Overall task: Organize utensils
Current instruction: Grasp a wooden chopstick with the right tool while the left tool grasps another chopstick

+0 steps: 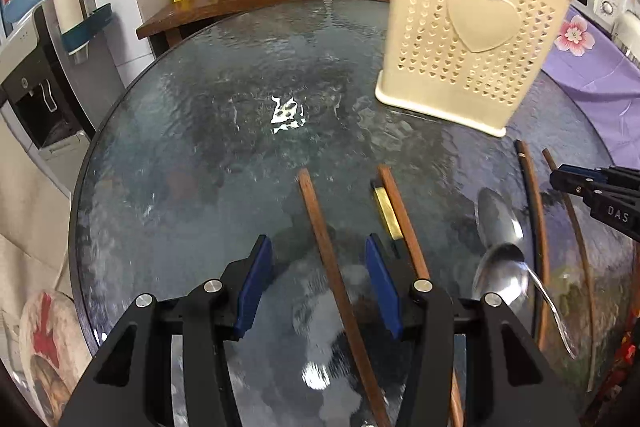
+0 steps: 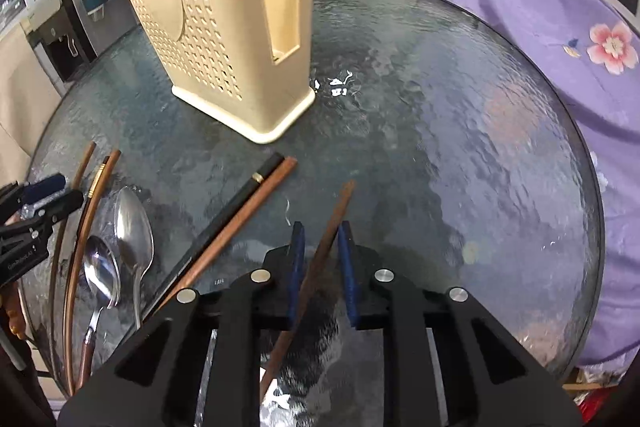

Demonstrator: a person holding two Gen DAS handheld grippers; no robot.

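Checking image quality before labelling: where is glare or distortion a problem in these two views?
Left wrist view: a bright glare patch on the glass table; fisheye bends the cream utensil holder. Right wrist view: smaller glare beside the holder, and the chopstick between the pads looks slightly soft.

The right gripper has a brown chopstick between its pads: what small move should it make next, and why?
Probably lift the chopstick clear of the glass table and carry it toward the cream holder. The right gripper has its blue pads close on both sides of it, and the holder, standing upright just ahead on the left, already has one chopstick inside.
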